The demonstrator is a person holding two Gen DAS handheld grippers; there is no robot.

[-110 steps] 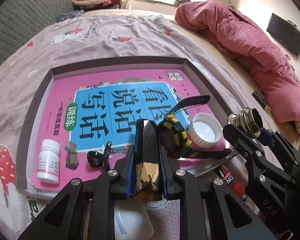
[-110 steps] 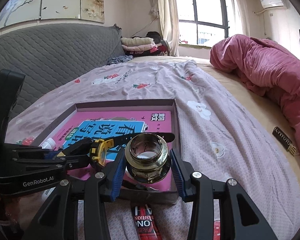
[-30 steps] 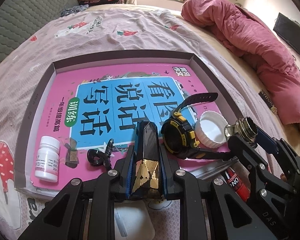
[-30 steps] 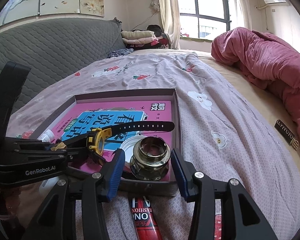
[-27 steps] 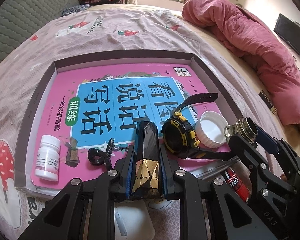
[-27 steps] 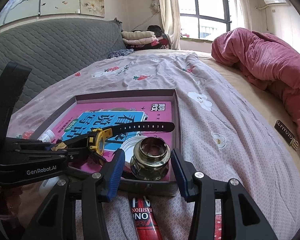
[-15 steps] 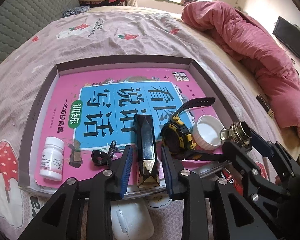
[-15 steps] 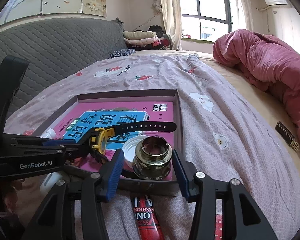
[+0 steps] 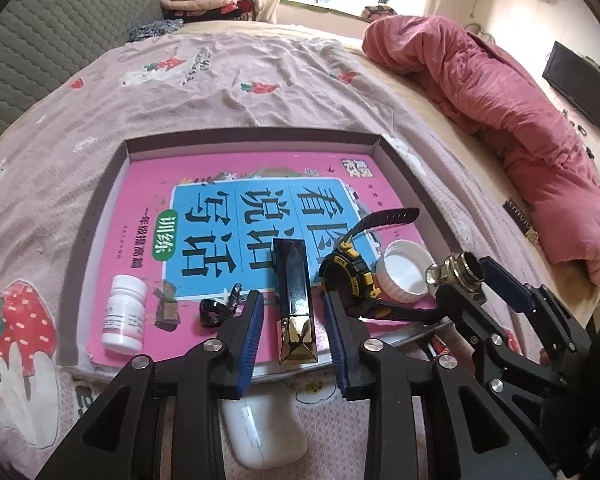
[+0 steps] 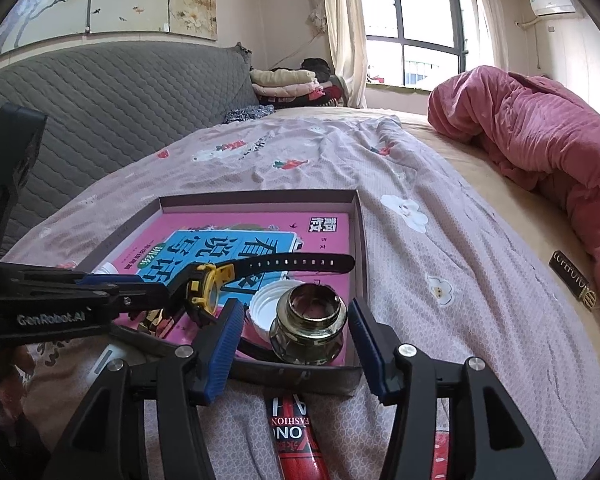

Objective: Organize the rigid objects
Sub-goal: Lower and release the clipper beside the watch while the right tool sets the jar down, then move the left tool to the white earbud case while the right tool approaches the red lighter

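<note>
Left wrist view: the left gripper [image 9: 294, 322], jaws just opening, straddles without touching the faceted black-and-gold bar [image 9: 293, 300] lying on the pink book [image 9: 236, 208] in the shallow grey tray [image 9: 116, 168].

Right wrist view: the right gripper [image 10: 296, 340] stands apart around the squat brass-topped glass jar [image 10: 308, 330] in the tray's near corner.

a tray [image 9: 400, 168] lies on the bed [image 9: 260, 80] with a book [image 9: 220, 184] flat inside it. along the book's near edge, left to right: a pill bottle [image 9: 123, 318], a clip [image 9: 216, 310], a box [image 9: 294, 300], a watch [image 9: 350, 276], a cap [image 9: 404, 272], a jar [image 10: 308, 328]. a mouse [image 9: 264, 428] lies before the tray.
</note>
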